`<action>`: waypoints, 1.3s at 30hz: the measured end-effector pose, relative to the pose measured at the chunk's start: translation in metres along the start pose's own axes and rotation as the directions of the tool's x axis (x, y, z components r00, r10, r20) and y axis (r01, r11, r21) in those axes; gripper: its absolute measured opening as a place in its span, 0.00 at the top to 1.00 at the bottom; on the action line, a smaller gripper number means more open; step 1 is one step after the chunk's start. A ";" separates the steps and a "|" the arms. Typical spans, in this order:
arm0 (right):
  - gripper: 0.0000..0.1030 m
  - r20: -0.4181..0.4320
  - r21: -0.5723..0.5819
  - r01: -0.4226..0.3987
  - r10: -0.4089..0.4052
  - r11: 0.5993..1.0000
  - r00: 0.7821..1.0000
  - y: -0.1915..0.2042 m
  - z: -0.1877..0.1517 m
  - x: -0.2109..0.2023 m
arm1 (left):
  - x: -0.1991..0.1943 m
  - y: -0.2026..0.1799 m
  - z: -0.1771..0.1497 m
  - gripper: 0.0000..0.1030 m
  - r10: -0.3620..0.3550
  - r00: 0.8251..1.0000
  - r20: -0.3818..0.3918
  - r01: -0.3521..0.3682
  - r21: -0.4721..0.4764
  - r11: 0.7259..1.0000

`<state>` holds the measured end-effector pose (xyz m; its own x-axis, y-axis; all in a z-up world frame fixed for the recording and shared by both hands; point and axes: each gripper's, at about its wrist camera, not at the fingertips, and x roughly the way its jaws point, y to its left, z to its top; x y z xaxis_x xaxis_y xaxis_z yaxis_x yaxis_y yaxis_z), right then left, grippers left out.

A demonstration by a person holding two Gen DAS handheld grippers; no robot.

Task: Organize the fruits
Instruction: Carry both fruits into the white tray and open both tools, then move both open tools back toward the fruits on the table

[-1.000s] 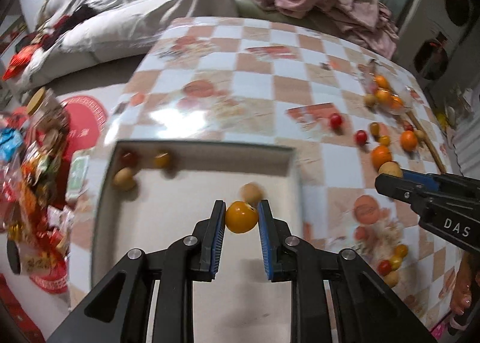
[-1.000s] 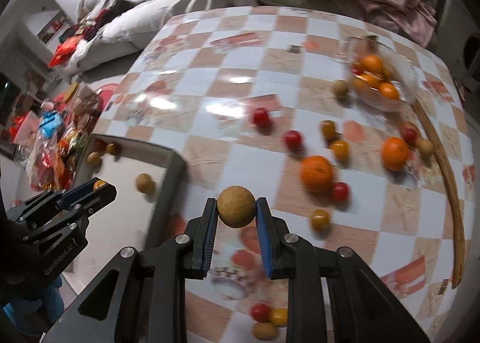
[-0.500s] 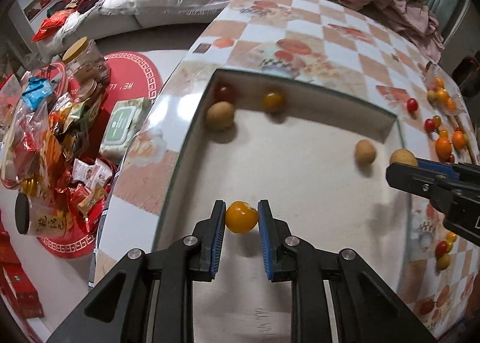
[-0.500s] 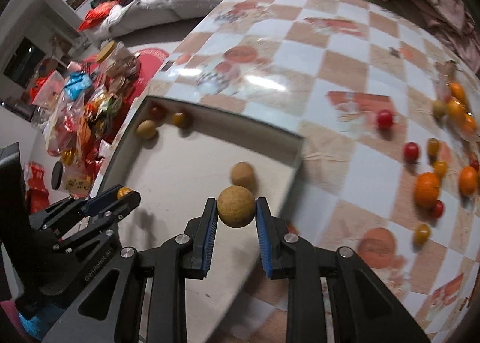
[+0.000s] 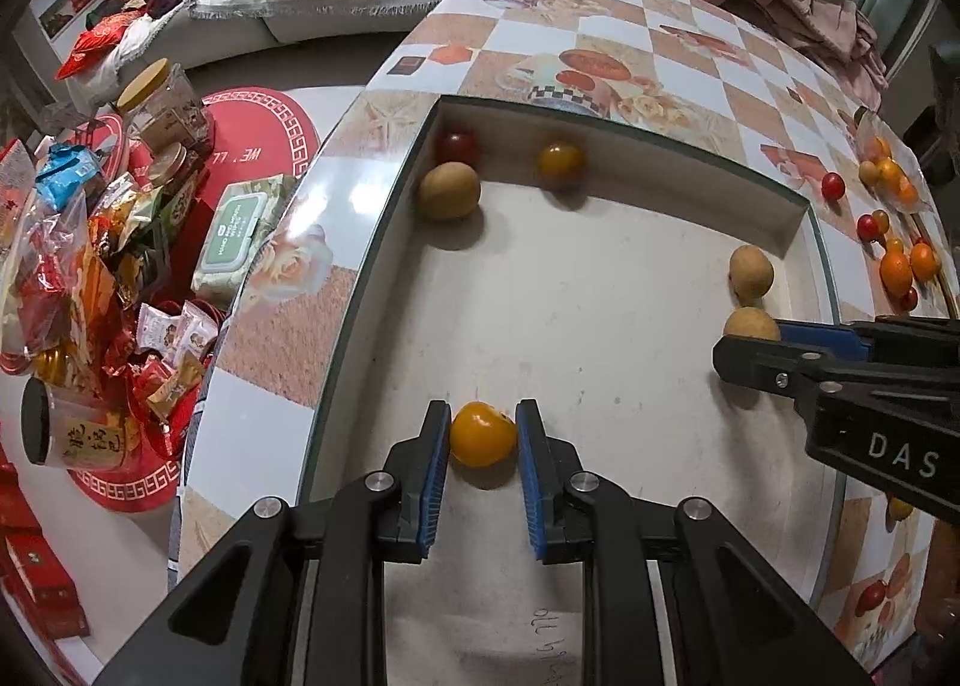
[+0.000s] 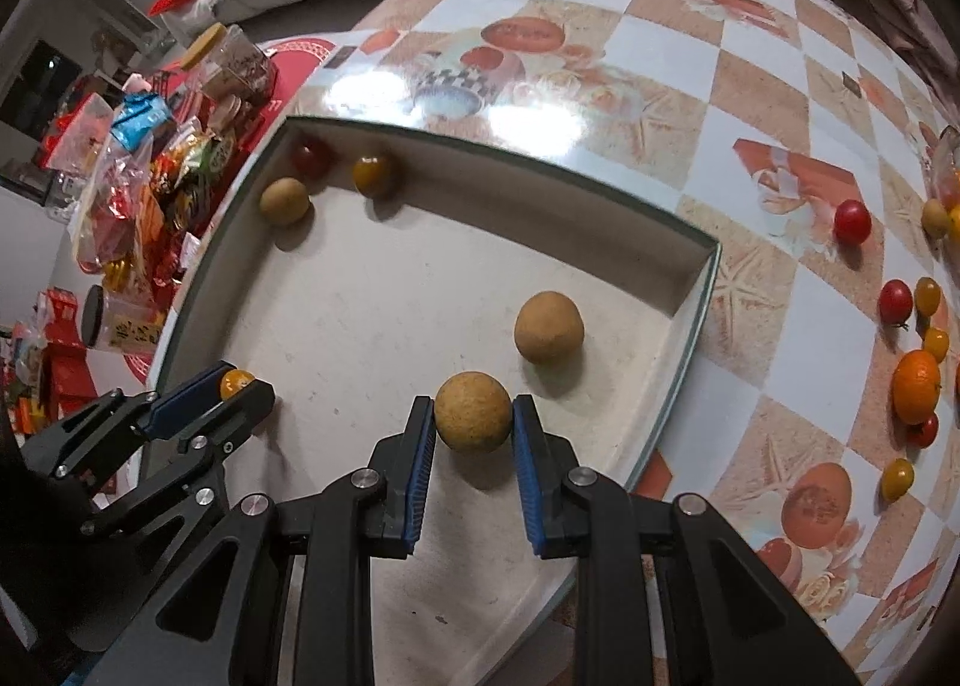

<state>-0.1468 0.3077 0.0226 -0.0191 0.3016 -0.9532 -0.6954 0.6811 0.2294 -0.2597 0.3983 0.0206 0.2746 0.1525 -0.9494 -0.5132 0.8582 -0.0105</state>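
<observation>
My left gripper (image 5: 483, 434) is shut on a yellow-orange tomato (image 5: 482, 433), low over the white tray (image 5: 600, 338) near its left rim. My right gripper (image 6: 472, 413) is shut on a brown round fruit (image 6: 473, 411), low over the tray's right part, and shows at the right of the left wrist view (image 5: 750, 326). In the tray lie a brown fruit (image 6: 548, 326) near the right wall, and a brown fruit (image 6: 284, 200), a red tomato (image 6: 311, 155) and a yellow tomato (image 6: 372, 174) at the far left corner.
Loose tomatoes and oranges (image 6: 915, 386) lie on the checkered table (image 6: 660, 56) right of the tray, beside a clear bowl of fruit (image 5: 888, 170). Snack bags and jars (image 5: 90, 218) clutter the floor on the left. A sofa with clothes stands behind the table.
Both grippers have moved left and down over the tray, each still holding its fruit. The tray looks closer and larger in both views.
</observation>
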 end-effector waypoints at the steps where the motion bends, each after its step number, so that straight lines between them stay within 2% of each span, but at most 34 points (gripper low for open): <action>1: 0.73 -0.006 -0.002 0.003 -0.003 1.000 1.000 0.000 0.000 0.002 | 0.000 0.000 -0.001 0.77 0.000 1.000 -0.002 0.000 0.002 1.000; 6: 0.71 -0.012 -0.004 0.008 -0.008 1.000 1.000 0.002 -0.001 0.004 | 0.001 -0.001 -0.005 0.75 -0.001 1.000 -0.004 0.001 0.026 1.000; 7: 0.70 -0.015 0.001 0.001 -0.001 1.000 1.000 0.001 0.000 0.005 | 0.000 -0.001 -0.005 0.59 0.011 1.000 -0.002 -0.011 0.032 0.999; 8: 0.70 -0.016 0.007 -0.006 0.006 1.000 1.000 0.000 0.001 0.005 | -0.001 -0.001 -0.006 0.33 0.017 1.000 0.006 -0.017 0.030 0.999; 9: 0.69 -0.017 0.010 -0.010 0.010 1.000 1.000 -0.001 0.001 0.004 | -0.004 0.000 -0.006 0.30 0.016 0.999 0.029 -0.017 0.024 1.000; 12: 0.63 -0.016 0.015 -0.014 0.014 1.000 1.000 -0.002 0.001 0.004 | -0.006 -0.001 -0.006 0.30 0.017 0.999 0.030 -0.018 0.040 0.999; 14: 0.52 -0.012 0.025 -0.015 0.015 1.000 1.000 -0.004 0.002 0.003 | -0.006 -0.002 -0.006 0.30 0.021 1.000 0.021 -0.022 0.042 0.999; 16: 0.50 -0.001 0.040 -0.027 0.027 0.999 1.000 -0.008 0.001 -0.001 | -0.006 -0.001 -0.006 0.30 0.020 1.000 0.018 -0.020 0.041 0.999; 20: 0.29 0.032 0.068 -0.084 0.082 0.994 0.996 -0.013 0.002 -0.013 | -0.008 -0.003 -0.001 0.30 0.025 1.000 0.016 -0.026 0.047 0.999; 22: 0.23 0.064 0.073 -0.092 0.087 0.993 0.994 -0.015 0.003 -0.024 | -0.012 -0.005 0.003 0.30 0.028 0.999 0.020 -0.029 0.056 0.998; 26: 0.23 0.117 0.088 -0.103 0.093 0.991 0.989 -0.023 0.003 -0.046 | -0.021 -0.017 0.014 0.30 0.026 0.999 0.040 -0.029 0.083 0.996; 30: 0.23 0.162 0.132 -0.077 0.056 0.988 0.985 -0.046 -0.004 -0.067 | -0.031 -0.037 0.027 0.30 0.006 0.998 0.057 -0.013 0.119 0.993; 35: 0.23 0.185 0.199 0.001 -0.038 0.980 0.982 -0.088 -0.023 -0.086 | -0.044 -0.080 0.045 0.30 -0.050 0.996 0.069 0.036 0.191 0.981; 39: 0.23 0.171 0.284 0.064 -0.116 0.957 0.978 -0.131 -0.045 -0.096 | -0.049 -0.121 0.059 0.30 -0.112 0.991 0.073 0.091 0.250 0.964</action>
<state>-0.0860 0.1597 0.0749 0.1849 0.3296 -0.9258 -0.4625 0.8604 0.2140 -0.1630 0.3157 0.0869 0.3893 0.0909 -0.9166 -0.2663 0.9637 -0.0175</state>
